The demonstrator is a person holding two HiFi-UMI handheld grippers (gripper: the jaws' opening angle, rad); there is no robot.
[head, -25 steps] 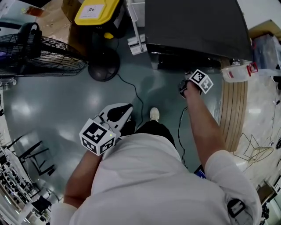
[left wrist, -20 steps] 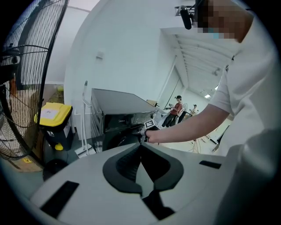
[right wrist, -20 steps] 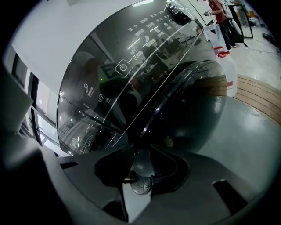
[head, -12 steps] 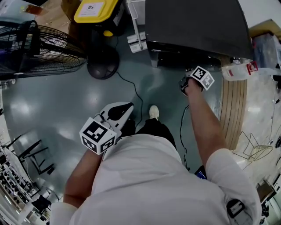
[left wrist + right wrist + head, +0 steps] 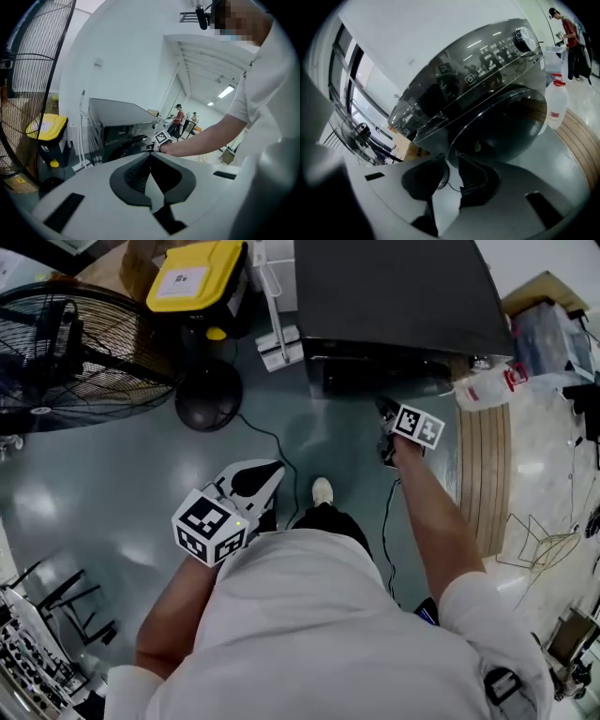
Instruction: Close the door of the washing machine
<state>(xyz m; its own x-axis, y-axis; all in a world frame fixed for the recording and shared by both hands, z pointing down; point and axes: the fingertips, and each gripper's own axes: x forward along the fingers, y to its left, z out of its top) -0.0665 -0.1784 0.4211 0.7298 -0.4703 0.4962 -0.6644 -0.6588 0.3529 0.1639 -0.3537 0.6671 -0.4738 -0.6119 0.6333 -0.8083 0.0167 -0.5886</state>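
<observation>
The dark washing machine (image 5: 394, 296) stands at the top of the head view. Its round glass door (image 5: 501, 126) lies against the front below the control panel (image 5: 497, 51); whether it is latched I cannot tell. My right gripper (image 5: 384, 411) hovers just before the machine's front, a little apart from it. Its jaws (image 5: 451, 159) have just been closing, but a gap still shows and nothing is between them. My left gripper (image 5: 277, 470) stays near the person's body, well back from the machine, with its fingertips (image 5: 150, 155) touching and holding nothing.
A large floor fan (image 5: 66, 352) and its round base (image 5: 208, 395) stand to the left, with a yellow-lidded bin (image 5: 192, 273) behind them. A white jug with a red cap (image 5: 483, 388) sits right of the machine on wooden slats (image 5: 487, 474). A cable (image 5: 281, 451) crosses the floor.
My right gripper has drawn back a little from the machine's front and rolled. The left gripper has stayed put. The head view has shifted, showing more of the fan.
</observation>
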